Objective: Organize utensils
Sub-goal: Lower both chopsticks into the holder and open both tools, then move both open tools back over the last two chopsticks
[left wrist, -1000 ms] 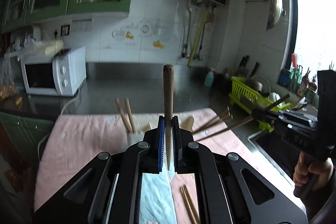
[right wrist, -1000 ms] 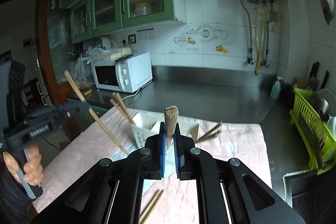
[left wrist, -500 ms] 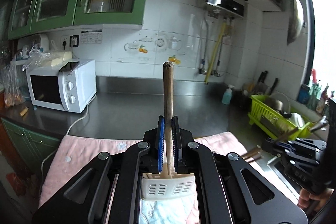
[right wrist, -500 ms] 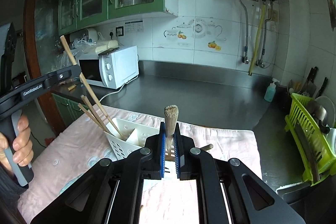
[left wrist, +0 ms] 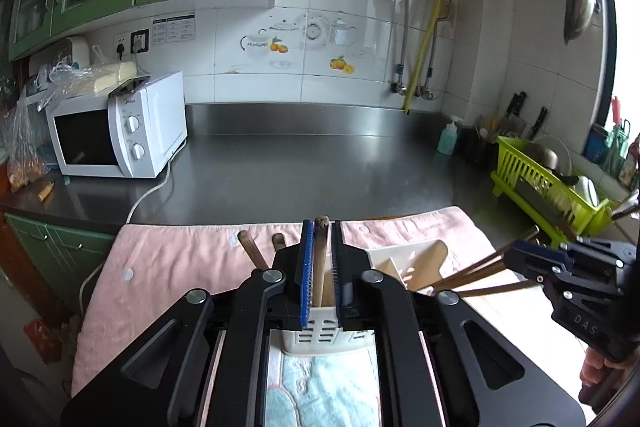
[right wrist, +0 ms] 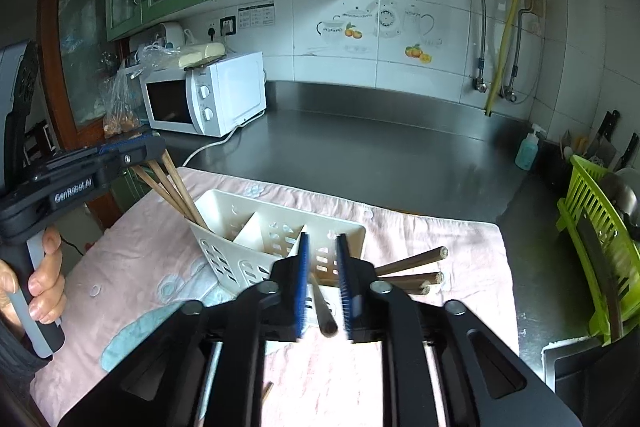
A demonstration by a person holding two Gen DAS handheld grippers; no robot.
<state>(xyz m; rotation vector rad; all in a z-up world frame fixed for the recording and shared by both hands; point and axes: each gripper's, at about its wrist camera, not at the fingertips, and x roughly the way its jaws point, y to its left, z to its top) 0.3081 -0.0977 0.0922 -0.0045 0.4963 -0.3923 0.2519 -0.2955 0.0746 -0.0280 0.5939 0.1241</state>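
A white slotted utensil holder [right wrist: 276,227] stands on the pink towel [right wrist: 440,239]; its front shows in the left wrist view [left wrist: 320,335]. My left gripper [left wrist: 321,259] has its jaws slightly apart around a brown chopstick [left wrist: 319,259] that stands in the holder, beside two other chopsticks [left wrist: 252,251]. My right gripper [right wrist: 322,267] is open over the holder's right end, with a chopstick [right wrist: 322,307] loose between its jaws. Several chopsticks [right wrist: 412,263] stick out to the right there. My left gripper [right wrist: 132,151] also shows above chopsticks [right wrist: 172,187] in the right wrist view.
A white microwave [left wrist: 120,131] stands at the back left on the steel counter [left wrist: 320,167]. A green dish rack [left wrist: 536,183] and a sink edge [right wrist: 568,359] lie to the right. A pale blue cloth [left wrist: 320,387] lies before the holder. A soap bottle [left wrist: 446,139] stands near the wall.
Both grippers have come down over the holder. The left chopstick has slid down into the holder. The right jaws have opened and its chopstick now lies loose between them.
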